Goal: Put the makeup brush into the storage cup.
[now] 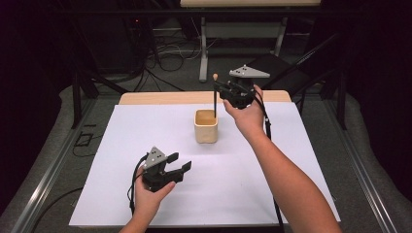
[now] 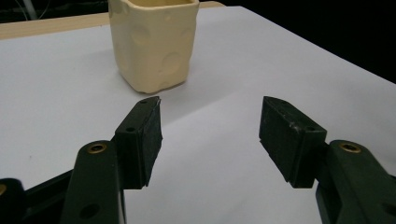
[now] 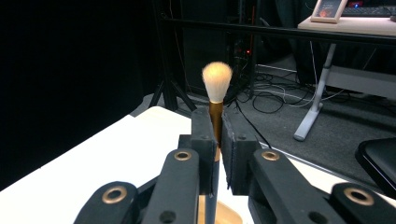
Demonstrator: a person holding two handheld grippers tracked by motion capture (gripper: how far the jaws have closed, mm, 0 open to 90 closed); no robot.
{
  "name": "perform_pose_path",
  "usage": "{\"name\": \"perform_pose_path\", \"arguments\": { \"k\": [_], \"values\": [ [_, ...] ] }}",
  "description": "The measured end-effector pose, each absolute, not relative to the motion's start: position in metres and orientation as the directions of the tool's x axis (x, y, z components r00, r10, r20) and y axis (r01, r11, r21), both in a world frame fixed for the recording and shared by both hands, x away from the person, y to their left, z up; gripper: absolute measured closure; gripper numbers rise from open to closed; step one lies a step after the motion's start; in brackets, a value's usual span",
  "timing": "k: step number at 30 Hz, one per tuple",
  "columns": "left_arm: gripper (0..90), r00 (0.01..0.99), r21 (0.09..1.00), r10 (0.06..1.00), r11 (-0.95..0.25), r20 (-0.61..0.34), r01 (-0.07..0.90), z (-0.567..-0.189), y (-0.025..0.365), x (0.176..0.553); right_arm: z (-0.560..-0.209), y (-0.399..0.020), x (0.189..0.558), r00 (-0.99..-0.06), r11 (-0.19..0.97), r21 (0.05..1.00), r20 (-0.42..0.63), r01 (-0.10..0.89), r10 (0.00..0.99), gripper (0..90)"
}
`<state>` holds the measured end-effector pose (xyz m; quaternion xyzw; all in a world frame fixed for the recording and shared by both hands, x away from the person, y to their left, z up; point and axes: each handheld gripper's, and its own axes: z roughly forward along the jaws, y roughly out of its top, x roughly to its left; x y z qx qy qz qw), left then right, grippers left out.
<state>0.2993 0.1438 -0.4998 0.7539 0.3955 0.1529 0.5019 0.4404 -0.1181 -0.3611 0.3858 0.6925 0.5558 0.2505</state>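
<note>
We clamp the brush (image 1: pixel 215 94) upright in our right gripper (image 1: pixel 225 90), upper centre, above the cup (image 1: pixel 206 126); our left gripper (image 1: pixel 179 166) gapes empty, lower left.

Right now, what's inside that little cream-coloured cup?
The lower end of a makeup brush dips into the cup, held upright by the right gripper. The cup's bottom is hidden by its walls.

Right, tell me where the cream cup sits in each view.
High view: the cup stands mid-table on the white sheet, left of the right gripper.
Left gripper view: top, left of centre.
Right gripper view: just its rim at the bottom edge, under the brush.
Shared landmark: the white sheet.
</note>
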Motion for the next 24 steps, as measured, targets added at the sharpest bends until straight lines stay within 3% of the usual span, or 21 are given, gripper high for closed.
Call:
{"name": "perform_pose_path", "arguments": {
  "k": [24],
  "values": [
    [38.9, 0.638, 0.879, 0.754, -0.189, -0.156, 0.438, -0.5, 0.146, 0.299, -0.37, -0.105, 0.446, -0.579, 0.109, 0.961, 0.061, 0.254, 0.813, 84.2]
  ]
}}
